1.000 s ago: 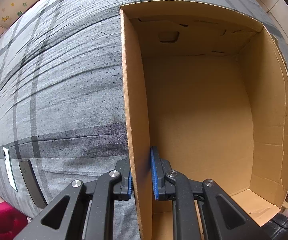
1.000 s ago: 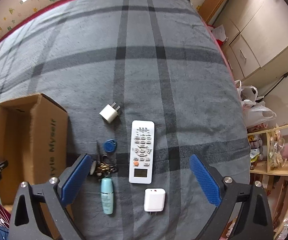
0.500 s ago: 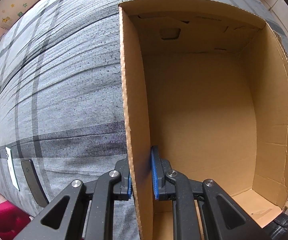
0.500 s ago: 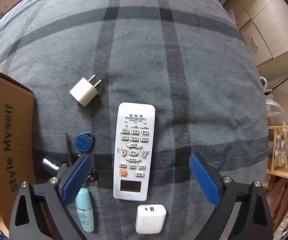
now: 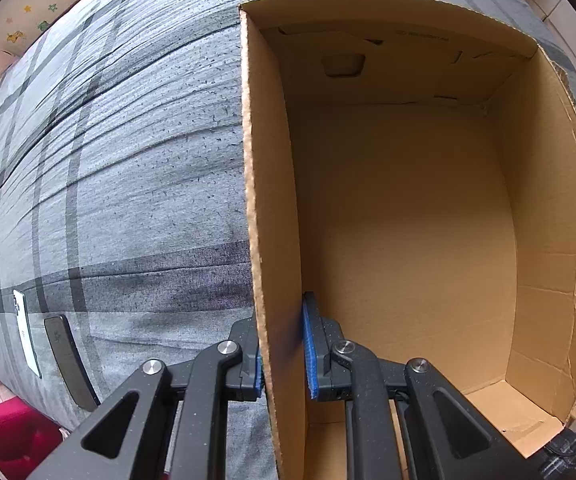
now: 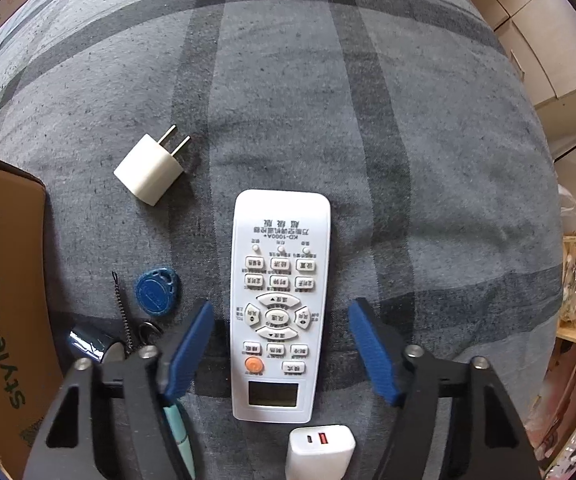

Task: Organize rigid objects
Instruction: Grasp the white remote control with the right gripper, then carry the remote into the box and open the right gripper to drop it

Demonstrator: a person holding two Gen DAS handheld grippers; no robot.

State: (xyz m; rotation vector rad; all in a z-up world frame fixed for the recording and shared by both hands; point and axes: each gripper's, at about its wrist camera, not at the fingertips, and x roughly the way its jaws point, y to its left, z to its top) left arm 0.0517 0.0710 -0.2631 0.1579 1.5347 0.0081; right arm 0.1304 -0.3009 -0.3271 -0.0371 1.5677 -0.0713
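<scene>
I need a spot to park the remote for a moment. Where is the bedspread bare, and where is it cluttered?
Bare: the bedspread beyond and right of the remote, and the cardboard box floor. Crowded: left of the remote, around the blue tag and white plug.

Left gripper (image 5: 282, 354), right gripper (image 6: 282, 354) — black linkage arms, silver screws, ribbed blue pads (image 6: 373, 354).

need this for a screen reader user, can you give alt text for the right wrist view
The right gripper hangs open over a white remote control lying on a grey plaid bedspread, its blue jaws either side of the remote without touching it. Nearby lie a cream plug adapter, a blue key fob and a white charger; a cardboard box stands at left.
</scene>
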